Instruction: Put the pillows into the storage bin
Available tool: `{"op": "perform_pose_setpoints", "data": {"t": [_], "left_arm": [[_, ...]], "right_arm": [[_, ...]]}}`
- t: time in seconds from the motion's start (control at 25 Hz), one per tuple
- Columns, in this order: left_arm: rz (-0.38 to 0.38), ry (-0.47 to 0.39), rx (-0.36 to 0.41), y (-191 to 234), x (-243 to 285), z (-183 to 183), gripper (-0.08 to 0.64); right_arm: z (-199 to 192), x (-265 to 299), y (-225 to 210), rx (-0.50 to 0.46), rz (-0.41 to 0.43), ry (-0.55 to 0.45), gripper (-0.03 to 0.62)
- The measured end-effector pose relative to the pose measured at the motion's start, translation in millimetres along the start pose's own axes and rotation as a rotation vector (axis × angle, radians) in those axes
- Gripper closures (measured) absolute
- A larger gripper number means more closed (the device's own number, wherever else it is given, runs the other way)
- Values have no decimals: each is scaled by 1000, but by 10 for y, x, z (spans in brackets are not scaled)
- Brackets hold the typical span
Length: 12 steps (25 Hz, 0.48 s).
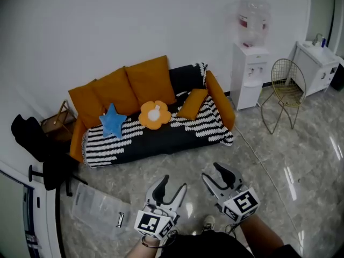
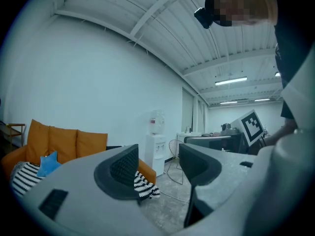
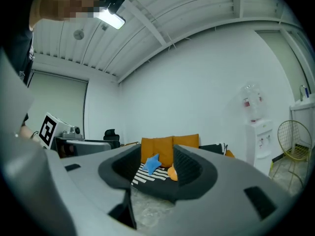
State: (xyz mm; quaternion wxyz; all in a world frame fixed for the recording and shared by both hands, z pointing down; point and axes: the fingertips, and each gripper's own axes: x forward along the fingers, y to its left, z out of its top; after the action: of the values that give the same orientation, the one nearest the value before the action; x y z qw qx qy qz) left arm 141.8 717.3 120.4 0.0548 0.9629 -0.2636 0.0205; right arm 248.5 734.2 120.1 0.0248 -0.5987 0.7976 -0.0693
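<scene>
Pillows: blue star pillow (image 1: 112, 120) and orange flower pillow (image 1: 155, 114) sit side by side on the striped sofa (image 1: 161, 138), well apart from both grippers.
Left hand-held gripper (image 1: 174, 183): jaws apart, nothing between them.
Right hand-held gripper (image 1: 212, 171): jaws apart too, empty, facing the sofa.

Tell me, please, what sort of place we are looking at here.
Probably an office lounge or break area: an orange sofa stands against a bare white wall, with a water dispenser and a wire chair beside it.
</scene>
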Motion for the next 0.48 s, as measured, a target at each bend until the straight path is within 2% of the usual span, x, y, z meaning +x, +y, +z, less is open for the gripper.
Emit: {"op": "perform_pose_setpoints", "data": {"t": [0.24,0.48], "left_arm": [[-6,4,1,-33,141,19,313],[-32,4,-7,151,309,0,314]], "right_arm": [[-16,-6,-152,22,2,7,368],[-46,163,-278,36,-26,13,368]]}}
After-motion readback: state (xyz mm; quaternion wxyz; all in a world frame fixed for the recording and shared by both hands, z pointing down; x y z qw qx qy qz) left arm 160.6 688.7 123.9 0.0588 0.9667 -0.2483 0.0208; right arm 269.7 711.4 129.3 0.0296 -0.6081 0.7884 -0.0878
